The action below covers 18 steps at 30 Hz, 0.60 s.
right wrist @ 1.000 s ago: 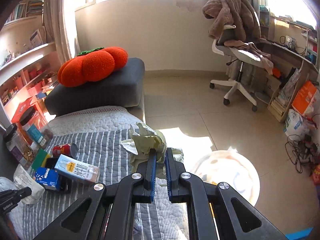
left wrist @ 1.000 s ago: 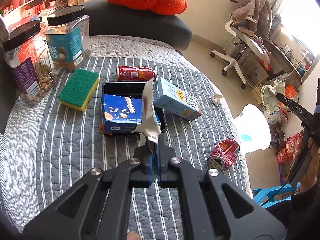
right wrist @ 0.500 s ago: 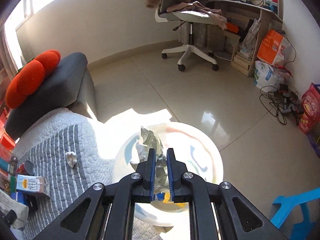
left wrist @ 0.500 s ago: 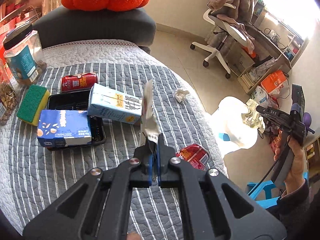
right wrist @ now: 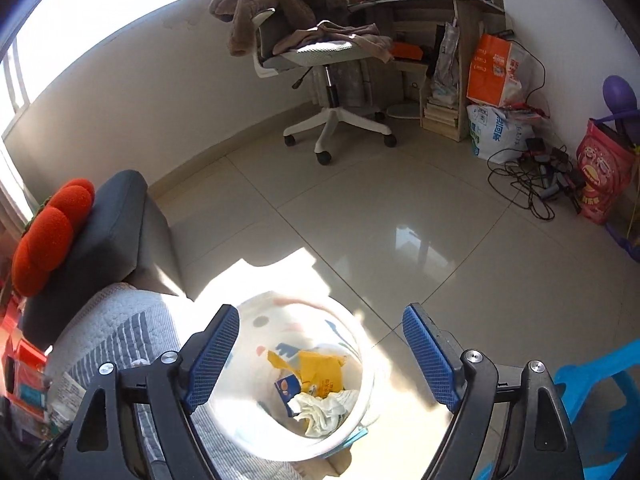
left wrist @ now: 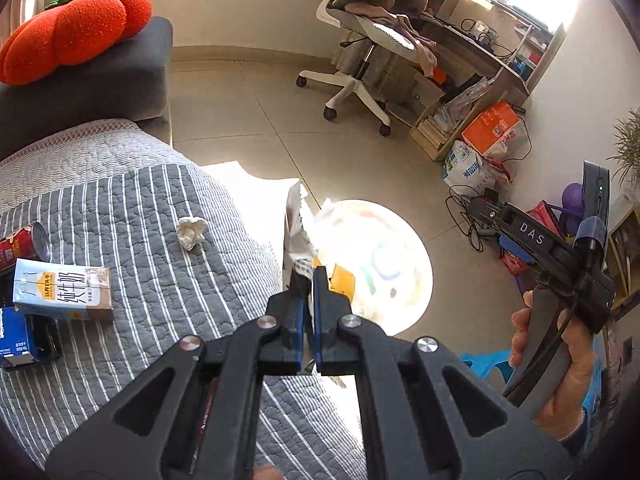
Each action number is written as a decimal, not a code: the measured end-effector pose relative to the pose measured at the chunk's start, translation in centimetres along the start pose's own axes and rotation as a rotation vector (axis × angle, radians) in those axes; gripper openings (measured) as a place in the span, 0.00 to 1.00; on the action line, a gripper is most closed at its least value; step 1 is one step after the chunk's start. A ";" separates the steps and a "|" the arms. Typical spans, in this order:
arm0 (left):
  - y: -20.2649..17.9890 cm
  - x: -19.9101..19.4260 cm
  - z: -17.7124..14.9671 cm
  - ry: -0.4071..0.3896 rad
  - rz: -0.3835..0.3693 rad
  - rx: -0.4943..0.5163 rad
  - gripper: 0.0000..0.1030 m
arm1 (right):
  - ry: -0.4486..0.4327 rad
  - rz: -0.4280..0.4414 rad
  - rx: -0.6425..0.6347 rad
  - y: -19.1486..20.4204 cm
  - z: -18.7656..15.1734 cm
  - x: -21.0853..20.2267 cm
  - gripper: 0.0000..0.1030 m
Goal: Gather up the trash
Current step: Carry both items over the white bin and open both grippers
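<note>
The left tongs (left wrist: 307, 280) are pressed together on a crinkled white wrapper (left wrist: 297, 224), which stands up from between the blue pads and hangs out past the edge of the tabletop (left wrist: 152, 208), close to the white trash bin (left wrist: 400, 264) that sits on the tiled floor just beside it. The tabletop is covered with a grey quilted cloth with white stripes. On that cloth a small crumpled tissue (left wrist: 192, 232) lies by itself, well apart from the other litter. Further left a pale blue milk carton (left wrist: 62, 290) lies on its side, with a red can (left wrist: 24, 240) just behind it and a dark blue box (left wrist: 16, 340) just in front at the frame edge.

The right tongs (right wrist: 320, 354) are directly over the mouth of the bin (right wrist: 248, 316), their jaws opening wide with nothing between the pads. Inside the bin lie a wad of white paper (right wrist: 320, 408), some yellow wrappers (right wrist: 320, 372) and a small blue packet (right wrist: 286, 388). From the left view a person's hand (left wrist: 556, 380) grips the handle of the right tool off to the side.

An orange pumpkin cushion (left wrist: 68, 28) rests on a dark grey seat behind the tabletop, and a white office chair (right wrist: 316, 52) draped with brown clothing stands by the far wall.
</note>
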<state>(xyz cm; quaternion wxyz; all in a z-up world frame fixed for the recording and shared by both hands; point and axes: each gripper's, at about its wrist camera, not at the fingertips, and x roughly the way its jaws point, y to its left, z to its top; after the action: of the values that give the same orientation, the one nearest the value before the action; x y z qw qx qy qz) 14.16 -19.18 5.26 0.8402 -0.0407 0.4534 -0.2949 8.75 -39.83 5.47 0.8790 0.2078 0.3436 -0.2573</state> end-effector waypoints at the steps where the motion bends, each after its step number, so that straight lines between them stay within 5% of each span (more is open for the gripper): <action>1: -0.8 0.4 0.3 0.003 -0.006 0.012 0.03 | -0.009 -0.012 0.006 -0.5 0.2 -0.2 0.83; 18: -7.9 7.3 2.4 0.092 -0.020 0.069 0.03 | -0.024 -0.153 0.108 -7.7 1.9 -1.2 0.84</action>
<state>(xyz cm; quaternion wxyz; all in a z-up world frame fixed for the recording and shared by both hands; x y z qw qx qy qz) 15.45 -29.99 3.92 0.8164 -0.0026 0.4804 -0.3205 4.36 -46.54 6.18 0.8482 0.2250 0.3336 -0.3445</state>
